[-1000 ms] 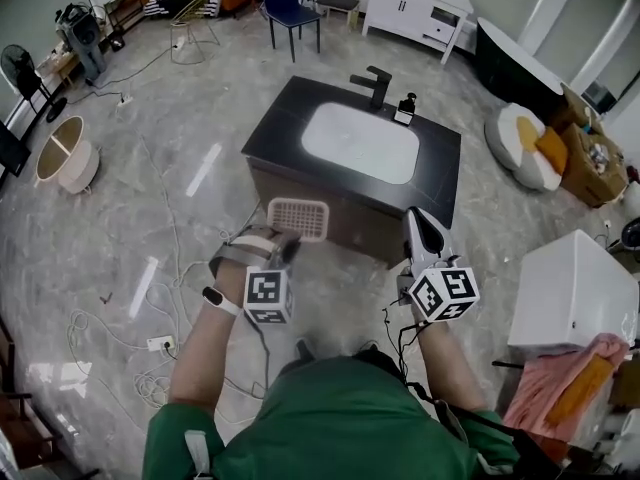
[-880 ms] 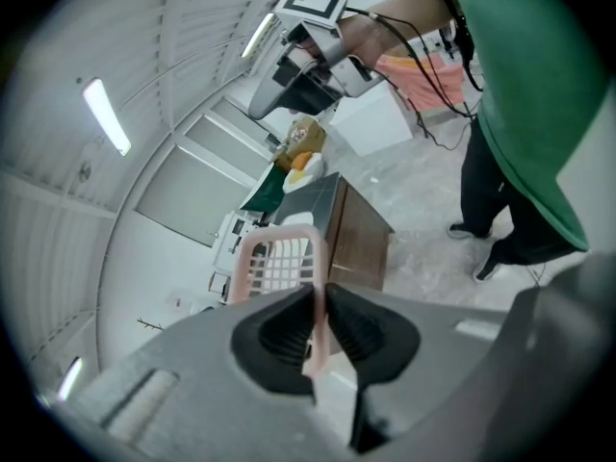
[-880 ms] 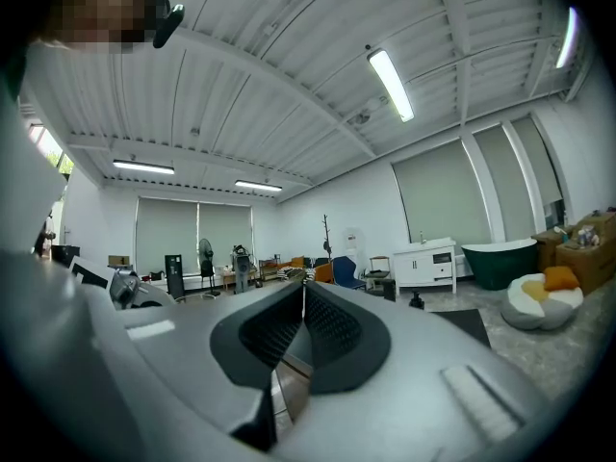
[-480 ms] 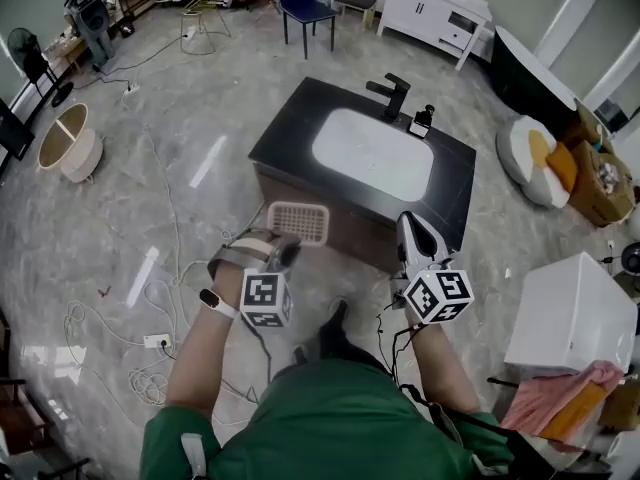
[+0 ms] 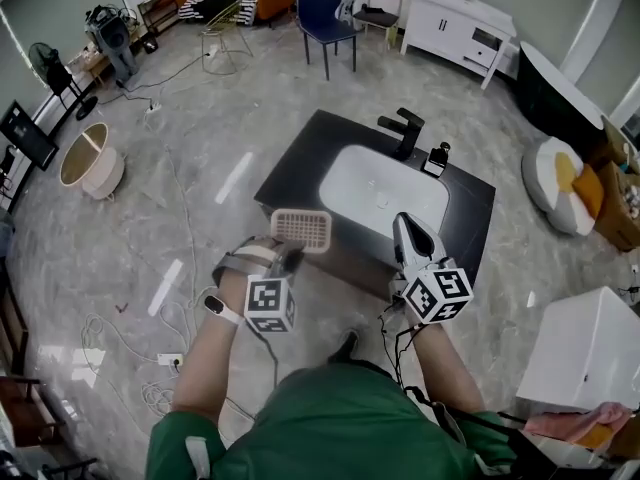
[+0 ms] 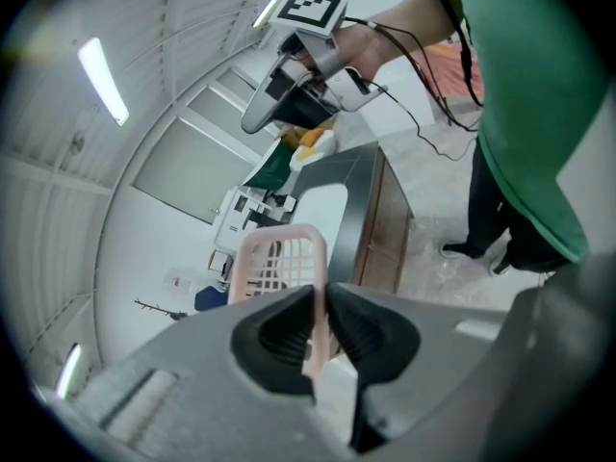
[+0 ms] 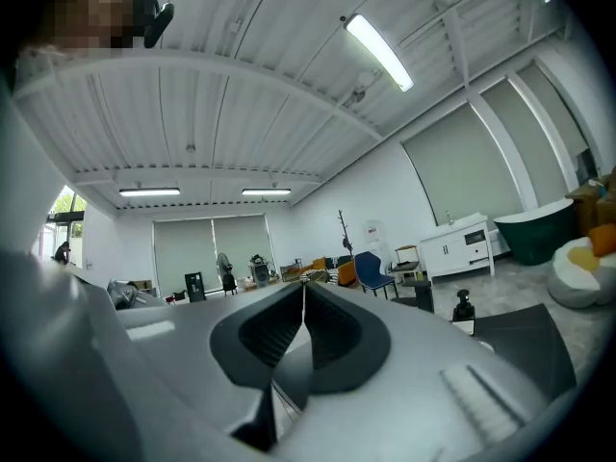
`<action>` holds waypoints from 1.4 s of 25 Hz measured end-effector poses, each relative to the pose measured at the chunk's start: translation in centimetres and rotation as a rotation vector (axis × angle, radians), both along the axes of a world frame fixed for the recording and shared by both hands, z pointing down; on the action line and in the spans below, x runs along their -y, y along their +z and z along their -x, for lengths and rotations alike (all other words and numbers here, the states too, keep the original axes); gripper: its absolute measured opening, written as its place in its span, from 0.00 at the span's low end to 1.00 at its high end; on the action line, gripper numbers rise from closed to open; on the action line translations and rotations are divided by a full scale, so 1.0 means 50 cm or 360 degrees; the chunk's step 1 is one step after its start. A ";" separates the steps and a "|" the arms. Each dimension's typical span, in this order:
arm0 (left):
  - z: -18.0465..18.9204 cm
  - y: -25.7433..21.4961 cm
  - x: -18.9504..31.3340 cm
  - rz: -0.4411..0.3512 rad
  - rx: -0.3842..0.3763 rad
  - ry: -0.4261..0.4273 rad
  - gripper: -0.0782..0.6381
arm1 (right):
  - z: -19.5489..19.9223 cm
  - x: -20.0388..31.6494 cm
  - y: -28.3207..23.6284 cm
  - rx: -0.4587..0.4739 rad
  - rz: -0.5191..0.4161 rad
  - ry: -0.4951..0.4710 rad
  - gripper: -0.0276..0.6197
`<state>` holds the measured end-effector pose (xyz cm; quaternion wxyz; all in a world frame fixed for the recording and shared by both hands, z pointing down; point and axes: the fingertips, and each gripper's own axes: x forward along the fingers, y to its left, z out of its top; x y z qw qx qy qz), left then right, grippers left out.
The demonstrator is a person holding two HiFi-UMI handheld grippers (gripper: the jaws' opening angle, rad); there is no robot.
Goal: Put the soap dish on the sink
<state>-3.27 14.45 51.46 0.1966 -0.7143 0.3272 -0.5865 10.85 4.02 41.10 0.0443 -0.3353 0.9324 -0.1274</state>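
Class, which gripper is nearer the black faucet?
Right. Right gripper is at the sink's front edge, facing the faucet; left gripper, holding the soap dish, is farther back and left.

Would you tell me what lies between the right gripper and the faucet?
The sink's white basin, in the head view: the faucet stands behind it, the right gripper on its near side.

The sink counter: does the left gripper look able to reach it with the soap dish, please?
Probably yes. The left gripper, jaws shut on the soap dish, hangs by the counter's near edge; that near-left strip is bare, and the faucet and bottle stand on the far side.
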 end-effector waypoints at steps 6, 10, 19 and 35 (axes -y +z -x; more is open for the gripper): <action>-0.026 -0.004 0.105 0.0022 0.0035 -0.0004 0.17 | -0.032 0.112 0.000 0.0060 0.0032 0.0002 0.05; -0.031 -0.007 0.152 0.0022 0.0051 0.0006 0.17 | -0.044 0.160 -0.005 0.0082 0.0034 0.0017 0.05; 0.027 -0.007 0.261 0.0036 0.0054 0.0060 0.17 | -0.003 0.255 -0.009 0.0064 0.0024 0.0059 0.05; 0.309 0.015 0.653 0.0058 -0.0042 0.0498 0.17 | 0.233 0.543 -0.025 -0.0059 0.0028 0.0509 0.05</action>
